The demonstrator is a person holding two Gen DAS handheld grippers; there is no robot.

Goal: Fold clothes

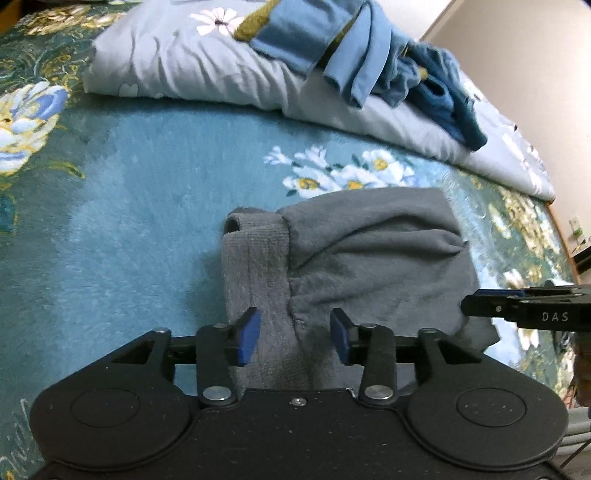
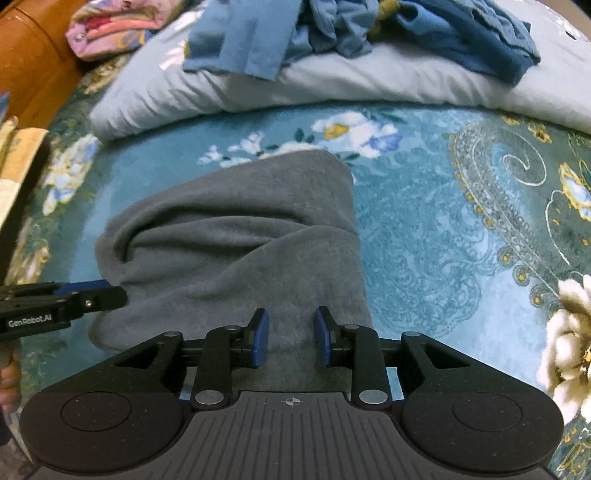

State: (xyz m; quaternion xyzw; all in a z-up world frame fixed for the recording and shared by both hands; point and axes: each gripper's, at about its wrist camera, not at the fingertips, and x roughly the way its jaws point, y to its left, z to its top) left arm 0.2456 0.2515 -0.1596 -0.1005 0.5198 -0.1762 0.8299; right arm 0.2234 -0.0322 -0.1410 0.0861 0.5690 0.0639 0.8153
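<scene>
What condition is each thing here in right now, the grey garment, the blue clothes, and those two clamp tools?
Grey garment: partly folded, wrinkled, lying on the floral blanket.
Left gripper: open, fingers either side of the garment's ribbed edge.
Right gripper: open, fingers either side of the garment's near edge.
Blue clothes: unfolded, heaped on the pale quilt.
Pale quilt: folded, at the blanket's far side.

Garment (image 1: 369, 254): on blanket (image 1: 129, 221), near.
Quilt (image 1: 207, 70): far, behind garment.
Clothes pile (image 1: 332, 48): on quilt.
</scene>
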